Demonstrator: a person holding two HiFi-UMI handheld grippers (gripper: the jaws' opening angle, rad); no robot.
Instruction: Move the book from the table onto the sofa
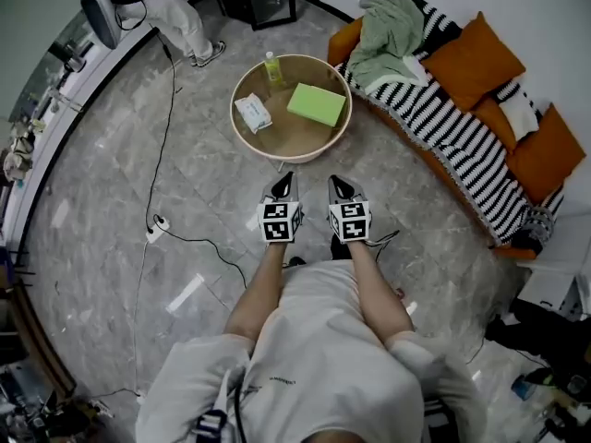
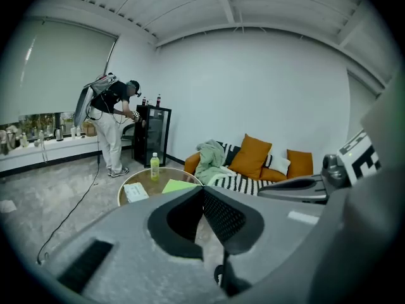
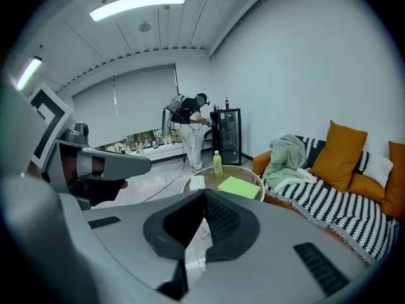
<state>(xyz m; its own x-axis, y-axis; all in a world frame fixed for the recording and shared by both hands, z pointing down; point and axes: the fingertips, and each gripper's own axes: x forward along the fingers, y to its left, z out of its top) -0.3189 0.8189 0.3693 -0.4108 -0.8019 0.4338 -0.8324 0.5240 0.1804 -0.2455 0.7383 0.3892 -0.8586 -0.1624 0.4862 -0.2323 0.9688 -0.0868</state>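
Observation:
A light green book [image 1: 317, 103] lies flat on the round table [image 1: 242, 120], right of centre; it also shows as the book [image 2: 178, 185] and the book [image 3: 240, 187] in the gripper views. The orange sofa [image 1: 476, 58] with a striped blanket [image 1: 443, 123] runs along the right. My left gripper [image 1: 285, 184] and right gripper [image 1: 339, 186] hang side by side over the floor, short of the table's near rim, both shut and empty. The left gripper [image 2: 202, 189] and right gripper [image 3: 205, 193] point toward the table.
A yellow-green bottle [image 1: 272, 67] and a white packet [image 1: 253, 113] share the table. A green cloth [image 1: 388, 30] lies on the sofa. A person [image 1: 180, 12] stands at the far counter. A black cable [image 1: 166, 137] with a socket [image 1: 157, 228] crosses the floor on the left.

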